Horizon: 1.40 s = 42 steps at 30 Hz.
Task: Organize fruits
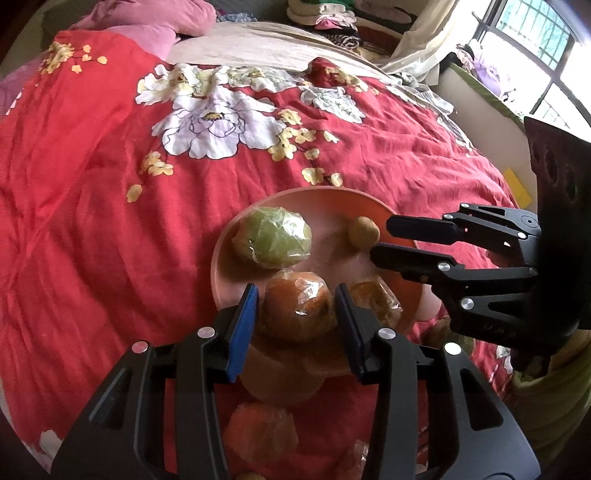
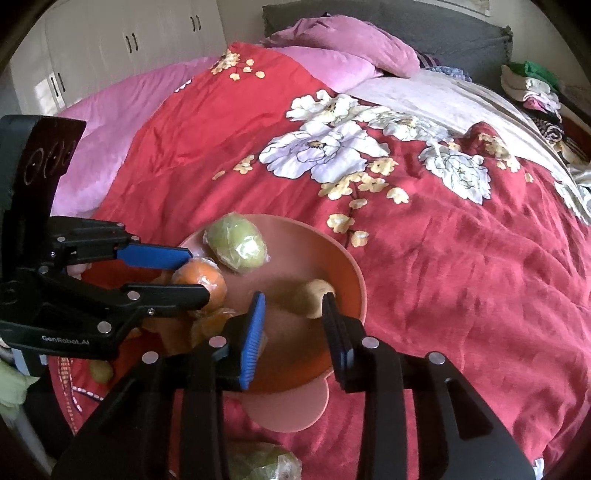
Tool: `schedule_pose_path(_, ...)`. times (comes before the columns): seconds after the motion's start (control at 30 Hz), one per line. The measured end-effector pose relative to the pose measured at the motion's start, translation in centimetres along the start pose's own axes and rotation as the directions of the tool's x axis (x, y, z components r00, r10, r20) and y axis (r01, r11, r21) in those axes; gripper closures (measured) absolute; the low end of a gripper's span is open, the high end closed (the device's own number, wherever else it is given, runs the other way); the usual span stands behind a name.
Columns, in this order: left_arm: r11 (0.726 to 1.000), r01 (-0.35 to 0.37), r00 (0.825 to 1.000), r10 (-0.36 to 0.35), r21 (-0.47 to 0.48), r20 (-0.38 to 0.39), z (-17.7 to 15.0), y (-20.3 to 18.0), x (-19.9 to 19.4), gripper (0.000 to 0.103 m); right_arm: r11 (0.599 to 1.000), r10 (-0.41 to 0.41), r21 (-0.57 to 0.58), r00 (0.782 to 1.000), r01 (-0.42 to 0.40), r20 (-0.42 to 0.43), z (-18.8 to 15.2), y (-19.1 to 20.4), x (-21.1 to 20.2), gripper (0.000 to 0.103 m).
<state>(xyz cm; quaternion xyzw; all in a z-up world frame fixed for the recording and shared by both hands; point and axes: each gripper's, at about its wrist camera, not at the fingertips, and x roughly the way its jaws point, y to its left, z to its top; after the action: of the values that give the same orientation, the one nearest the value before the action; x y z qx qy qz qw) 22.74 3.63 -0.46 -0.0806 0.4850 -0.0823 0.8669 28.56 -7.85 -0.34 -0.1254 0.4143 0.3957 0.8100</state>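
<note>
A pink plate point(image 1: 229, 254) point(image 2: 351, 273) lies on the red floral bedspread. It holds a wrapped green fruit point(image 1: 273, 236) point(image 2: 236, 243), a small brown fruit point(image 1: 364, 232) point(image 2: 314, 295) and two wrapped orange fruits. My left gripper point(image 1: 295, 306) point(image 2: 195, 275) is shut on one wrapped orange point(image 1: 295, 310) point(image 2: 201, 280) just above the plate's near side. The second orange point(image 1: 373, 299) lies beside it. My right gripper point(image 2: 291, 328) point(image 1: 380, 236) is open over the plate, its fingers just off the brown fruit.
More wrapped fruit lies on the bedspread near me: an orange one point(image 1: 258, 432), a green one point(image 2: 262, 465) and a small one point(image 2: 101, 371). Pink pillows point(image 2: 343, 40) and piled clothes point(image 1: 325, 18) are at the bed's far end. A window point(image 1: 535, 55) is at right.
</note>
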Motion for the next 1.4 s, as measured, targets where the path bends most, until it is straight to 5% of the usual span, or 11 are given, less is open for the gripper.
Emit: schedule_pose_path(1.4,0.991,-0.051,0.981,0.073,-0.124,0.182,-1.9,1.3,-8.3,0.01,1.0,0.013,0.002,0.986,-0.013,0.167,-0.3,2.1,-7.5,0.013)
